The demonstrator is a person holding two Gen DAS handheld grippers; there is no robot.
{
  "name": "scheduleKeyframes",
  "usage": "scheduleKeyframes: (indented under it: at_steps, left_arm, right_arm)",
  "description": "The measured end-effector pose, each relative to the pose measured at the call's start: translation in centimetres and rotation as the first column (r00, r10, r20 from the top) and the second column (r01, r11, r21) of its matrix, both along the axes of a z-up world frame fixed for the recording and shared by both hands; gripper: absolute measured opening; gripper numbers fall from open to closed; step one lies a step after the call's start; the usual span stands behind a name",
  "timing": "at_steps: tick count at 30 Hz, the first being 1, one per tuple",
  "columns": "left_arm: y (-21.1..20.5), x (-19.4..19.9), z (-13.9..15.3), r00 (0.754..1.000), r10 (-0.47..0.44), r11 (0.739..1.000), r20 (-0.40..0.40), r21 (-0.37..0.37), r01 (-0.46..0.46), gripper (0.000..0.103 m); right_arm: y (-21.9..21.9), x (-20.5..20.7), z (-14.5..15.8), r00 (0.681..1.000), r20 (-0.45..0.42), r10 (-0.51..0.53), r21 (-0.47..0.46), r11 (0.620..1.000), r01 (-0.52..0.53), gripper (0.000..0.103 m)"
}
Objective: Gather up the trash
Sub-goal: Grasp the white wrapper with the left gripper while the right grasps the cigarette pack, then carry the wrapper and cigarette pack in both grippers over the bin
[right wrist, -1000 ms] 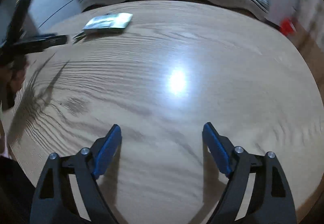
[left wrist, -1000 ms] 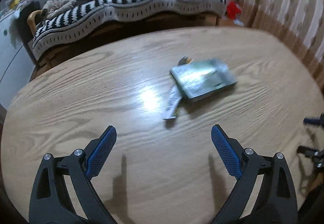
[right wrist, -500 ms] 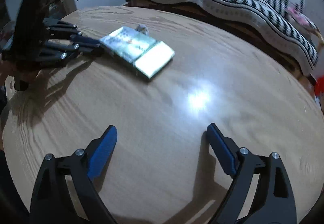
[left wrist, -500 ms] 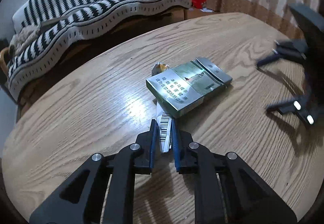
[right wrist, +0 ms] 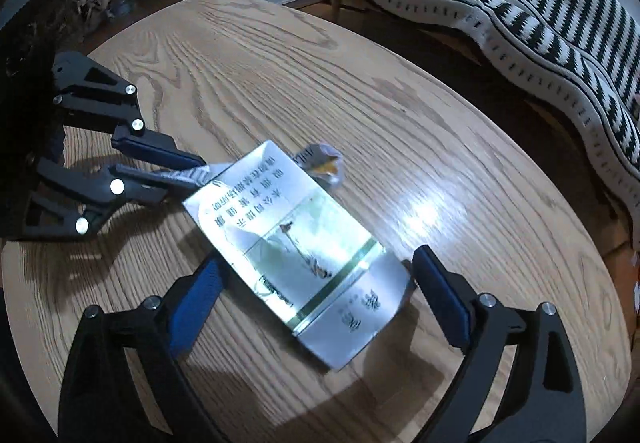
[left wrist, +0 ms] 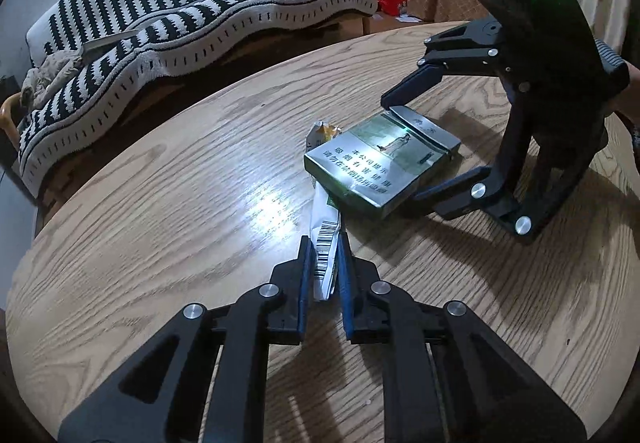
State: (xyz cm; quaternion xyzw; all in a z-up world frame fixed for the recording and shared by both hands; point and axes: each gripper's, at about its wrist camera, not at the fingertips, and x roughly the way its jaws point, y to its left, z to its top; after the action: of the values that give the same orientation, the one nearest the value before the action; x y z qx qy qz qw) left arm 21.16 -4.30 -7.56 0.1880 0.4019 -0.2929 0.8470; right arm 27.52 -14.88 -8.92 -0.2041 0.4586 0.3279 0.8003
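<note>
One barcoded wrapper (left wrist: 325, 243), Chinese-lettered pack (left wrist: 376, 167)

colours and patterns on the table

the cigarette pack (left wrist: 380, 167) is green and silver with pale printed characters. the wrapper (left wrist: 326, 243) is white with a black barcode and a yellow-orange far end. both grippers are black with blue pads (right wrist: 192, 299). the table (left wrist: 160, 223) is light oak grain. the far sofa throw (left wrist: 192, 15) is black-and-white striped.
</note>
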Motion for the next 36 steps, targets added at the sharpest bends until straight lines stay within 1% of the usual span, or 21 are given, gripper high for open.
scheduleKeyframes:
  at_steps: [1,2,3,5,7,10,13,14,16,19,22,25,27,28,30,31,32,33,34,35,36]
  left_arm:
    - [0.0,-0.1,0.0,1.0,0.003,1.0,0.0,0.004,-0.003,0.012]
    - [0.0,-0.1,0.0,1.0,0.007,1.0,-0.001,0.007,-0.007,0.012]
    - [0.0,-0.1,0.1,1.0,0.012,1.0,-0.002,0.009,-0.012,0.012]
    - [0.0,-0.4,0.1,1.0,0.025,1.0,-0.005,0.01,-0.025,0.012]
    - [0.0,-1.0,0.2,0.999,0.037,0.999,-0.009,0.011,-0.037,0.012]
    - [-0.3,-2.5,0.5,0.999,0.051,0.999,-0.007,0.011,-0.051,0.012]
    - [-1.3,-4.9,1.8,0.998,0.066,0.998,0.014,-0.003,-0.066,0.012]
    - [-1.6,-5.5,2.1,0.997,0.069,0.998,0.024,-0.003,-0.069,0.012]
    - [-3.1,-7.5,3.7,0.998,0.06,0.997,0.034,-0.041,-0.059,0.012]
    - [-6.4,-10.3,6.0,0.998,0.035,0.997,0.052,-0.074,-0.031,0.012]
    - [-11.2,-13.9,8.2,0.998,-0.017,0.993,0.053,-0.115,0.023,0.012]
    - [-16.9,-18.1,9.9,0.99,-0.12,0.98,0.07,-0.15,0.13,0.012]
    - [-20.8,-20.9,10.7,0.977,-0.192,0.966,0.095,-0.159,0.206,0.012]
    - [-23.3,-22.6,11.0,0.966,-0.239,0.954,0.099,-0.164,0.253,0.012]
    - [-27.4,-25.2,11.1,0.949,-0.308,0.93,0.063,-0.192,0.315,0.012]
    - [-30.4,-27.1,10.9,0.933,-0.358,0.911,0.033,-0.208,0.357,0.012]
    - [-32.1,-28.3,10.8,0.922,-0.386,0.899,0.022,-0.213,0.382,0.012]
    - [-34.8,-30.2,10.6,0.905,-0.425,0.883,0.016,-0.215,0.418,0.012]
    - [-36.4,-31.5,10.3,0.895,-0.446,0.873,0.015,-0.212,0.439,0.012]
    - [-38.3,-33.1,10.0,0.881,-0.474,0.86,0.005,-0.212,0.464,0.012]
    - [-40.1,-34.4,9.6,0.867,-0.498,0.848,-0.009,-0.215,0.485,0.012]
  right_arm:
    - [0.2,0.3,-0.1,1.0,-0.013,0.0,0.01,1.0,0.0,0.086]
    - [0.2,0.4,0.0,1.0,-0.021,0.0,0.026,1.0,0.001,0.078]
    - [0.2,-0.1,0.1,1.0,-0.015,0.003,0.031,1.0,-0.003,0.067]
    - [-0.2,-1.4,0.4,1.0,0.0,-0.02,0.033,0.999,0.02,0.06]
    - [-0.5,-2.6,0.5,0.999,0.007,-0.054,0.033,0.998,0.054,0.059]
    - [-1.1,-5.1,0.8,0.99,0.034,-0.139,0.02,0.99,0.139,0.058]
    - [-2.7,-8.7,2.2,0.973,0.059,-0.223,0.036,0.975,0.221,0.058]
    - [-3.8,-10.7,3.2,0.962,0.068,-0.264,0.046,0.964,0.261,0.058]
    - [-5.7,-13.4,4.7,0.943,0.074,-0.323,0.065,0.946,0.319,0.058]
    - [-10.3,-19.4,7.2,0.882,0.086,-0.463,0.091,0.885,0.456,0.058]
    - [-15.7,-25.8,9.1,0.793,0.102,-0.601,0.117,0.798,0.591,0.058]
    - [-22.3,-32.6,9.9,0.642,0.093,-0.761,0.122,0.649,0.751,0.058]
    - [-27.1,-37.7,9.9,0.502,0.08,-0.861,0.123,0.508,0.852,0.058]
    - [-30.0,-40.6,9.9,0.41,0.073,-0.909,0.122,0.416,0.901,0.058]
    - [-34.0,-45.1,9.6,0.274,0.049,-0.96,0.142,0.278,0.95,0.058]
    - [-36.0,-47.5,9.4,0.204,0.035,-0.978,0.152,0.207,0.967,0.058]
    - [-38.4,-50.6,8.9,0.114,0.018,-0.993,0.159,0.116,0.98,0.058]
    - [-39.8,-52.7,8.5,0.053,0.01,-0.999,0.158,0.054,0.986,0.058]
    - [-41.8,-55.5,7.7,-0.032,-0.006,-0.999,0.154,-0.032,0.988,0.058]
    - [-42.9,-57.3,7.2,-0.081,-0.021,-0.997,0.151,-0.083,0.985,0.058]
    - [-44.4,-59.7,6.4,-0.148,-0.04,-0.988,0.149,-0.152,0.977,0.058]
